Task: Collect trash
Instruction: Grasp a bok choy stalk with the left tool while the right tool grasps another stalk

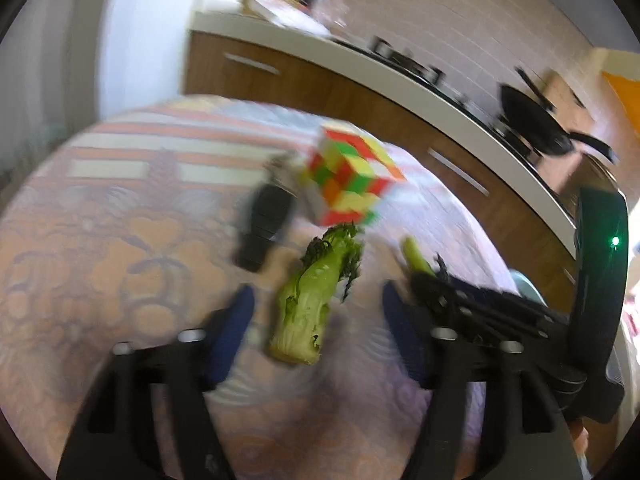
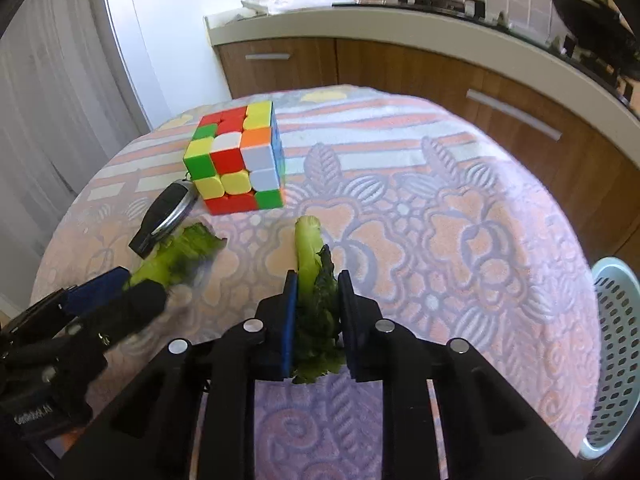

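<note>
Only the right wrist view is showing the pale perforated basket (image 2: 616, 360) sitting beyond the tabletop's (image 2: 460, 240) right edge. The left tongs (image 1: 316, 312) are hanging spread wide, with a leafy stalk (image 1: 312, 300) lying between the fingers, untouched, near the key fob (image 1: 264, 228) and colour cube (image 1: 348, 176). The right tongs (image 2: 317, 312) are pinching a second green stalk (image 2: 310, 256).

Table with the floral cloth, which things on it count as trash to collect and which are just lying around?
For the job:
- vegetable stalk, between the right gripper's jaws
- leafy vegetable stump, between the left gripper's open jaws
- pale perforated basket beside the table, probably the bin

Just lying about:
- puzzle cube
- black car key
</note>
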`<state>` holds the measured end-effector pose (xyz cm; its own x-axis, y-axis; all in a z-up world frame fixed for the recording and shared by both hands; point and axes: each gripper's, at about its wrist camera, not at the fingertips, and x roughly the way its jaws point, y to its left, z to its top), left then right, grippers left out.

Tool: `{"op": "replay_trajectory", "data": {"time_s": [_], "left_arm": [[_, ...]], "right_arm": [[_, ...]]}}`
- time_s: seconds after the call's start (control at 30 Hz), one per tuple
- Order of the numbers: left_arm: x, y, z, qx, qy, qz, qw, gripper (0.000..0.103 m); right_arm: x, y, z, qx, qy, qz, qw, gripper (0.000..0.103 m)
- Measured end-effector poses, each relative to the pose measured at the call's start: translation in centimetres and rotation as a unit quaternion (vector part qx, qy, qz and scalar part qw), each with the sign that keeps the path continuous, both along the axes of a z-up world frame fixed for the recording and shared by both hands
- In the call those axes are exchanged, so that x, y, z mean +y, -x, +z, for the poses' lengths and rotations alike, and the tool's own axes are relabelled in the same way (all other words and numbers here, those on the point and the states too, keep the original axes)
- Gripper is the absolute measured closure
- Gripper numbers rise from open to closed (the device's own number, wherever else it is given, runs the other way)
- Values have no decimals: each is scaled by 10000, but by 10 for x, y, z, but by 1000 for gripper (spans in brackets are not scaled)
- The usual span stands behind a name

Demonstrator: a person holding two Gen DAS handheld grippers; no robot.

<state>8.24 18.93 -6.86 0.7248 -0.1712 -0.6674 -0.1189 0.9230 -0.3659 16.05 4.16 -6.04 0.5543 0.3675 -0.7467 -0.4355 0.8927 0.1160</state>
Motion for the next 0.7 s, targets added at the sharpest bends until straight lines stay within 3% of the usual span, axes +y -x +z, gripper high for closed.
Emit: {"op": "replay_trajectory", "data": {"time_s": [0.2,0.33,0.37,0.43,0.5,0.57,0.7], "left_arm": [[-9,-9,-4,181,-371,37,9991,46],[-31,-13,-5,275,-793,-293,9960,47],[-35,-15,-5,300,-913,-327,9948,51],[-42,-18,-6,374,-1250,-289,9910,70],[-47,-20,-5,459,-1530,-189,9870,73],[-49,-21,-2,464,-1405,-89,9889,76],[-67,-18,18,33,-1224,-214,9922,77]], "right_arm": [[-24,4,3,-25,-139,-42,9999,86],[-58,6,9,-28,-307,-158,9994,86],[-67,7,11,-60,-338,-208,9992,86],[-83,8,14,-93,-414,-287,9987,86],[-104,10,20,-145,-510,-411,9977,86],[-122,12,24,-219,-575,-527,9967,86],[-161,14,31,-316,-679,-829,9937,86]]}}
